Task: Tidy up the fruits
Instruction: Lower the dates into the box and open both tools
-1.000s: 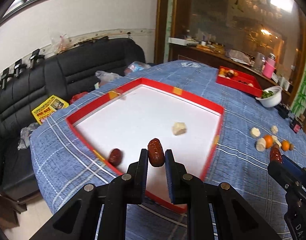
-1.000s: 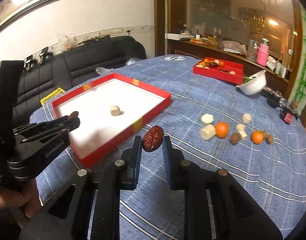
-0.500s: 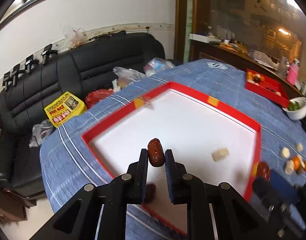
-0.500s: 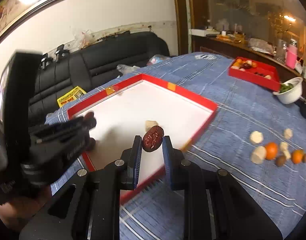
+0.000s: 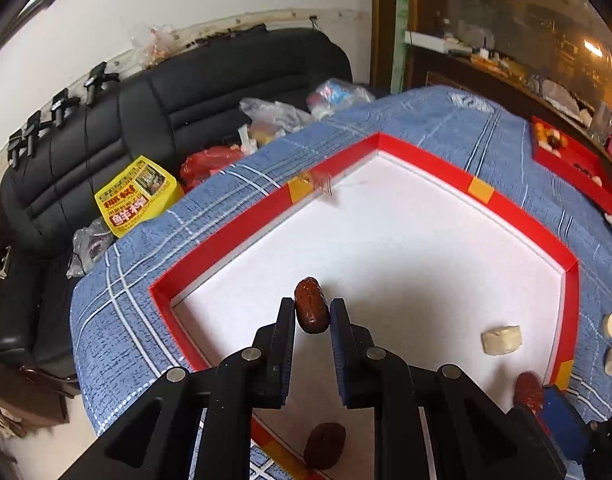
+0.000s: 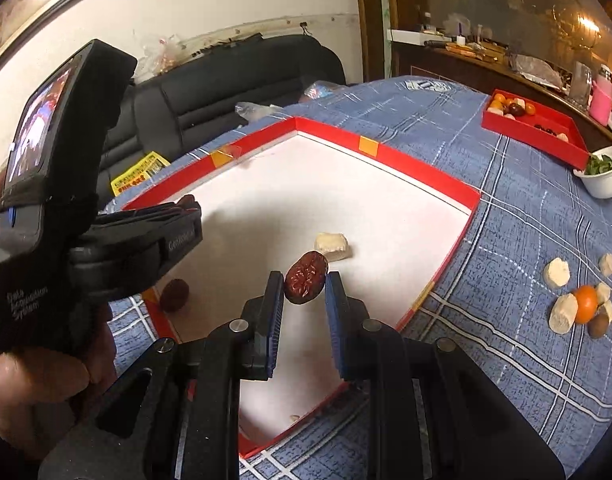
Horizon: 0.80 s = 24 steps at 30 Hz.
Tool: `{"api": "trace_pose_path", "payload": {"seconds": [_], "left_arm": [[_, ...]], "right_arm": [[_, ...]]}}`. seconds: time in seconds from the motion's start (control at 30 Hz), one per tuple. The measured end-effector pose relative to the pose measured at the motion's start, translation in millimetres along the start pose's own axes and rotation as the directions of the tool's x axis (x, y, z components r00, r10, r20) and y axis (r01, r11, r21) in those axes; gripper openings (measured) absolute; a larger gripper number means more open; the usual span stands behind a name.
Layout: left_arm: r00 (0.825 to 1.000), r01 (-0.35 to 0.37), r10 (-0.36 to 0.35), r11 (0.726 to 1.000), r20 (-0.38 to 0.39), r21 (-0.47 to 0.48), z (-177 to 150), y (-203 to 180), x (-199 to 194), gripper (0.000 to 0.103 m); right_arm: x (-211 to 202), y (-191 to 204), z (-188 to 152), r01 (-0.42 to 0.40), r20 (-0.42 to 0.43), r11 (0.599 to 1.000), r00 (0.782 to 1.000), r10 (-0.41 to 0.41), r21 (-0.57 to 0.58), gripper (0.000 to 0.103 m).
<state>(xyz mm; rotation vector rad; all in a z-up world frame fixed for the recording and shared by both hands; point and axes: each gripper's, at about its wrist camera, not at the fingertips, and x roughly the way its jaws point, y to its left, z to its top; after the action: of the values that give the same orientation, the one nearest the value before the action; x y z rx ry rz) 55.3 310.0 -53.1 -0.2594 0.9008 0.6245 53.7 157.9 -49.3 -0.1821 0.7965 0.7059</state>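
Above the near-left part of the big red tray (image 5: 425, 160) with a white floor, my left gripper (image 5: 311, 303) has a dark red date (image 5: 310, 312) upright between its pads; the jaws are opening, though the pads still touch the date. My right gripper (image 6: 304, 280) is shut on a wrinkled red date (image 6: 306, 284) over the tray's (image 6: 425, 172) near side. Another date (image 5: 325, 444) lies in the tray's near corner, and a white fruit chunk (image 6: 333, 246) lies mid-tray. A hand holds the left gripper (image 6: 186, 205) at the left of the right wrist view.
Loose oranges and white chunks (image 6: 581, 304) lie on the blue checked cloth right of the tray. A small red tray of fruit (image 6: 537, 128) and a white bowl (image 6: 603, 178) stand far right. A black sofa (image 5: 186, 120) with bags runs beyond the table's left edge.
Both grippers have moved left and lower, from the tray's right side to over its floor, each still carrying its date. The lying date now sits below the left gripper.
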Motion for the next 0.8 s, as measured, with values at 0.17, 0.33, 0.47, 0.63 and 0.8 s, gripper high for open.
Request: {"api": "trace_pose_path", "payload": {"seconds": [0.17, 0.33, 0.47, 0.63, 0.8], "left_arm": [[0.999, -0.019, 0.020, 1.000, -0.035, 0.010, -4, -3, 3, 0.064], [1.000, -0.009, 0.009, 1.000, 0.005, 0.000, -8, 1, -13, 0.064], [0.998, 0.043, -0.040, 0.997, 0.057, -0.059, -16, 7, -35, 0.064], [0.980, 0.155, -0.145, 0.986, 0.134, -0.060, -33, -7, -67, 0.064], [0.957, 0.246, -0.250, 0.968, 0.148, 0.048, -60, -47, -91, 0.065]], "right_arm": [[1, -1, 0, 0.015, -0.010, 1.000, 1.000, -0.014, 0.005, 0.064], [-12, -4, -1, 0.017, 0.012, 1.000, 1.000, -0.017, 0.005, 0.064], [-30, -13, -6, 0.026, 0.032, 1.000, 0.999, -0.026, 0.017, 0.064], [-57, -35, -21, 0.069, 0.044, 0.998, 0.997, -0.070, 0.014, 0.064], [-87, -86, -47, 0.140, 0.048, 0.987, 0.988, -0.144, 0.079, 0.063]]}}
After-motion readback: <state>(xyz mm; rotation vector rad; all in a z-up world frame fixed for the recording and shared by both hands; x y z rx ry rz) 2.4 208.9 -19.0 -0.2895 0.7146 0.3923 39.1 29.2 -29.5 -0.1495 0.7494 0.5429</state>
